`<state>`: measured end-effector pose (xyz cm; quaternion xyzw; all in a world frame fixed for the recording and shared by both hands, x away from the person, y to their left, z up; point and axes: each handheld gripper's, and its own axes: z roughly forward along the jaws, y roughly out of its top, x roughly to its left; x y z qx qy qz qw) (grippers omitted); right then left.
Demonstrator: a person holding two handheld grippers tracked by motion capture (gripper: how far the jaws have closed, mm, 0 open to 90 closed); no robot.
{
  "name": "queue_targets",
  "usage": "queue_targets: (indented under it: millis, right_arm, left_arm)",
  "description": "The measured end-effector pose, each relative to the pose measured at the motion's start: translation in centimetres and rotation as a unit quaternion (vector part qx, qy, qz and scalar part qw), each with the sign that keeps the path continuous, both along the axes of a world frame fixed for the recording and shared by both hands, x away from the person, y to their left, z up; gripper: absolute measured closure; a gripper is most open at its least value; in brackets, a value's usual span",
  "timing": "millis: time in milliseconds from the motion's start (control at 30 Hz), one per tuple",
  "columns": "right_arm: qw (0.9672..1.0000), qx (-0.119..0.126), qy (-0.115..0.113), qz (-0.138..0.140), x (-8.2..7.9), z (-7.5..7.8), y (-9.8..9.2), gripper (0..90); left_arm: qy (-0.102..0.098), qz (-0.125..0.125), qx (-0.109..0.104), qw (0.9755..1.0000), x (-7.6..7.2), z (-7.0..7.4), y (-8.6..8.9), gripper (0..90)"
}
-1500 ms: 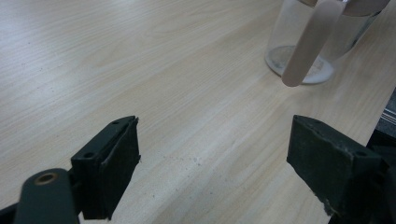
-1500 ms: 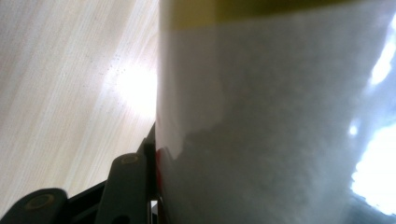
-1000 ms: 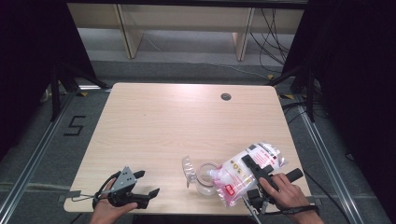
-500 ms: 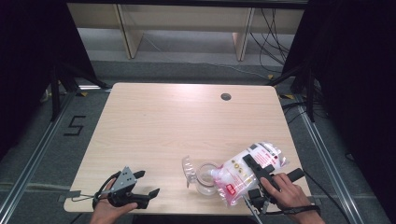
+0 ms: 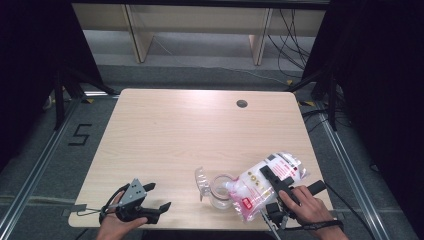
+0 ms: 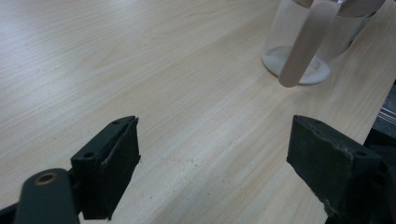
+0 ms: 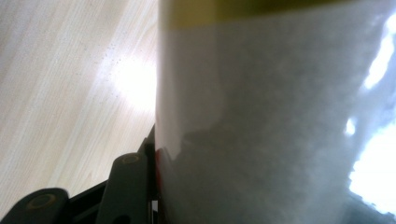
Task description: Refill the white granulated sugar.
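A clear plastic jar (image 5: pixel 218 190) with its lid flipped open stands near the table's front edge; it appears again as a clear jar (image 6: pixel 308 39) in the left gripper view. A white refill bag (image 5: pixel 265 182) with pink print is tilted with its spout over the jar's mouth. My right gripper (image 5: pixel 274 192) is shut on the bag, and the same bag (image 7: pixel 280 116) presses against the one jaw visible in the right gripper view. At the front left my left gripper (image 5: pixel 155 202) rests open on the wood, nothing between its fingers (image 6: pixel 109 165).
The light wooden table (image 5: pixel 175 130) has a round cable hole (image 5: pixel 242 103) at the back right. Metal floor rails run along both sides, and shelving legs stand behind the table. The far half of the tabletop is bare wood.
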<state>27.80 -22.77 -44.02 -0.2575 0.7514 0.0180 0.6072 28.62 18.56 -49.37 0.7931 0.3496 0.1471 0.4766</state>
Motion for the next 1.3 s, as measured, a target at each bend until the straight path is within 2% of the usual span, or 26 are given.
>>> queue_targets:
  millis: [33, 67, 100, 133, 167, 267, 400, 433, 533, 933, 1033, 1067, 1133, 1300]
  right_arm:
    - [1.0, 0.002, 0.002, -0.004, -0.03, -0.03, -0.03, 52.8]
    - [1.0, 0.002, 0.002, -0.004, -0.04, -0.04, -0.04, 52.8]
    - [1.0, 0.0, -0.001, -0.006, -0.07, -0.03, -0.04, 52.8]
    - [1.0, 0.0, 0.001, -0.002, -0.01, -0.01, -0.05, 52.8]
    - [1.0, -0.003, 0.002, -0.004, -0.02, 0.04, -0.04, 52.8]
    - [1.0, -0.003, 0.002, -0.004, -0.02, 0.05, -0.05, 52.9]
    - [1.0, -0.002, 0.0, -0.002, -0.01, 0.04, -0.06, 52.9]
    - [1.0, -0.002, 0.0, -0.002, -0.03, 0.04, -0.06, 52.9]
    - [1.0, -0.005, 0.001, -0.003, -0.02, 0.14, -0.05, 52.9]
    - [0.9999, -0.01, -0.005, 0.001, -0.02, 0.29, -0.05, 53.0]
    - [1.0, -0.004, -0.004, -0.002, -0.05, 0.16, -0.14, 53.0]
    - [0.9999, -0.009, -0.009, 0.006, 0.02, 0.27, -0.06, 53.0]
    - [1.0, -0.005, -0.003, -0.007, -0.11, 0.15, -0.15, 53.0]
    - [0.9998, -0.015, -0.007, -0.005, -0.18, 0.26, -0.04, 53.1]
  left_arm:
    - [-0.003, -0.004, 0.02, 0.9998, 0.1, 0.07, 0.24, 16.3]
    - [-0.002, -0.003, 0.018, 0.9998, 0.09, 0.06, 0.21, 16.3]
    - [0.0, 0.0, 0.001, 1.0, 0.0, 0.0, 0.0, 16.4]
    - [0.0, 0.0, 0.001, 1.0, 0.0, 0.0, 0.01, 16.4]
    - [-0.003, -0.004, 0.021, 0.9998, 0.1, 0.07, 0.24, 16.3]
    - [-0.003, -0.005, 0.022, 0.9998, 0.1, 0.08, 0.24, 16.3]
    - [-0.003, -0.005, 0.022, 0.9997, 0.1, 0.07, 0.24, 16.3]
    - [0.0, -0.001, 0.003, 1.0, 0.0, 0.01, 0.02, 16.4]
    - [-0.002, -0.003, 0.008, 1.0, 0.02, 0.03, 0.08, 16.4]
    - [-0.001, -0.001, 0.003, 1.0, 0.0, 0.01, 0.0, 16.4]
    - [0.0, -0.001, 0.001, 1.0, 0.0, 0.0, -0.01, 16.4]
    - [0.0, -0.001, 0.002, 1.0, -0.01, 0.0, -0.01, 16.3]
    - [-0.002, -0.003, 0.007, 1.0, 0.03, 0.03, 0.06, 16.3]
    - [-0.003, -0.001, 0.005, 1.0, 0.02, -0.03, 0.01, 16.4]
